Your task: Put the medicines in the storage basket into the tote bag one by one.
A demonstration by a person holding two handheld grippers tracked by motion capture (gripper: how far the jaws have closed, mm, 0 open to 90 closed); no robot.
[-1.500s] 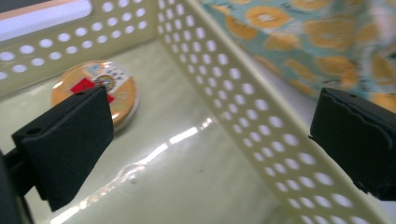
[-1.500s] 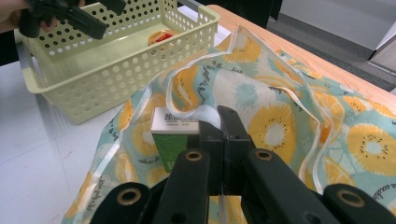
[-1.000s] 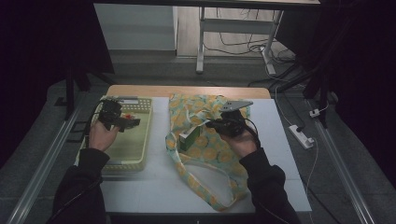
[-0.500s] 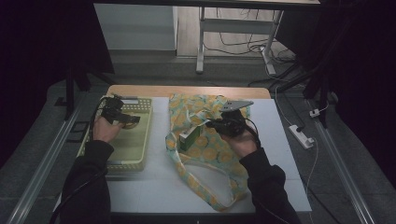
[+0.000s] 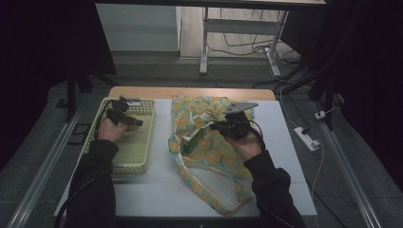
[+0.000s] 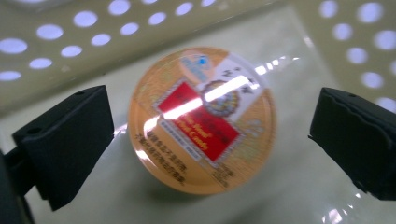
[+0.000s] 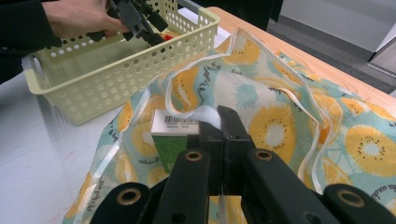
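A dim room is surrounding a white-topped table (image 5: pixel 157 190) with a wooden far edge, where a person is working with a gripper in each hand. At the left, a pale yellow perforated basket (image 5: pixel 142 142) is sitting on the table; at the middle, a fruit-print cloth bag (image 5: pixel 209 156) is lying spread open.

Judging by the layout, things are being moved between the bag and the basket, and the work looks partway through: a round tin (image 6: pixel 201 120) is resting on the basket floor at its far end, while a green box (image 7: pixel 173 140) is still sitting in the bag's mouth.

The left gripper (image 5: pixel 124 117) is hanging over the tin with its jaws standing wide, one on each side of the tin and clear of it, gripping nothing. The right gripper (image 7: pixel 219 122) is pinching the bag's white-edged rim, its jaws fully closed on the cloth, holding the mouth open.

The tin is showing an orange lid with a red-and-white label, glossy under the light, its print too blurred to read.
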